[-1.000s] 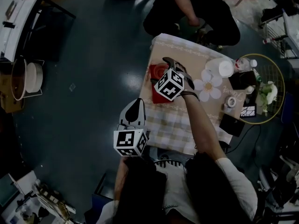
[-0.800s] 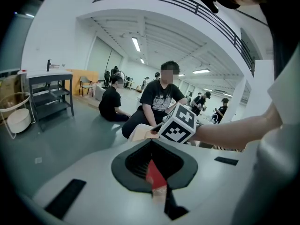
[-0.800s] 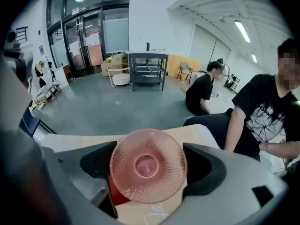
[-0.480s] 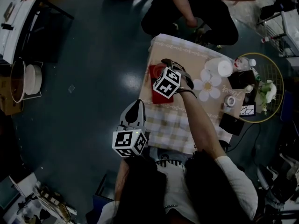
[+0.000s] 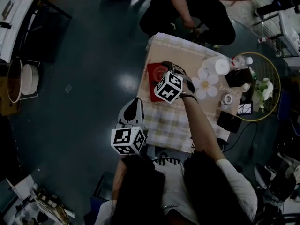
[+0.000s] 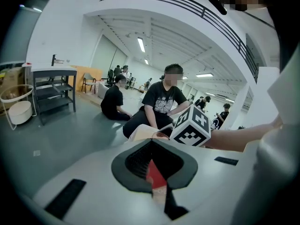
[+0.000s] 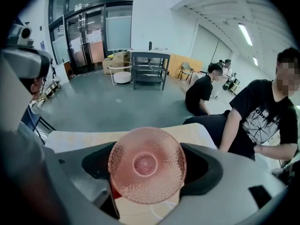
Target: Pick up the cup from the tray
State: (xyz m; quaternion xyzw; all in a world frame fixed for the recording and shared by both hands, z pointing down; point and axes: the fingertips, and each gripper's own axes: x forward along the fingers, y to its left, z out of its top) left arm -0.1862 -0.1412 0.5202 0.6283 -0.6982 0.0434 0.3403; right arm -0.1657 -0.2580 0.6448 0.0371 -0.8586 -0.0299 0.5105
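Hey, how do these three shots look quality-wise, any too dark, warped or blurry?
Head view: underexposed and murky, so things on the table are hard to read. Left gripper view: brightly lit, strong fisheye, ceiling rails bow, black edges. Right gripper view: the cup is sharp up close, the room bends around it.

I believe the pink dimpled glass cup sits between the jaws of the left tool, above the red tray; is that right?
Not quite: it is the right tool whose jaws, which have just been closing, hold the pink dimpled glass cup above the red tray, as the right gripper view shows.
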